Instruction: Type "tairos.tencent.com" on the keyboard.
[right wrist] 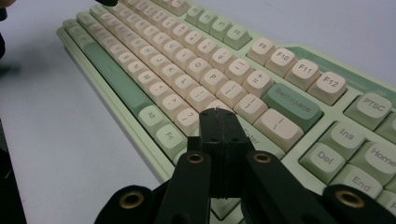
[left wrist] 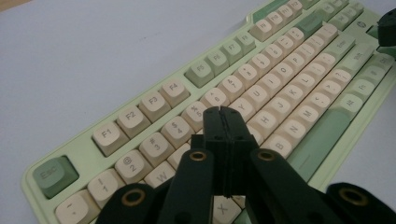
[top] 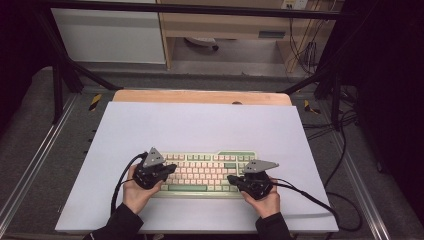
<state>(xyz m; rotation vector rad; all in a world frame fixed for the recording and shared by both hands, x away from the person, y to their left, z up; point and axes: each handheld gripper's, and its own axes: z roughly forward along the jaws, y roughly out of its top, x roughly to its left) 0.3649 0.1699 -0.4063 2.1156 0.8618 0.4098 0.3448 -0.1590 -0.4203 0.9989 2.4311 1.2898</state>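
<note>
Keyboard lying flat near front edge of white mat. Left gripper and right gripper both closed tight, empty, tips over keys. Typing apparently underway; progress undeterminable.

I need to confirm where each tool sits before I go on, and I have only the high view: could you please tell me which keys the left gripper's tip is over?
Observer: In the left gripper view, the left gripper has its jaws shut, with the tip over the keyboard near the letter row just below the number keys.
Operator: Thank you. And the right gripper?
Observer: The right gripper is shut too, its tip by the Enter key, just below the green Backspace key.
Operator: Is anything held in either one?
Observer: No, both pairs of jaws are closed on nothing.
</note>
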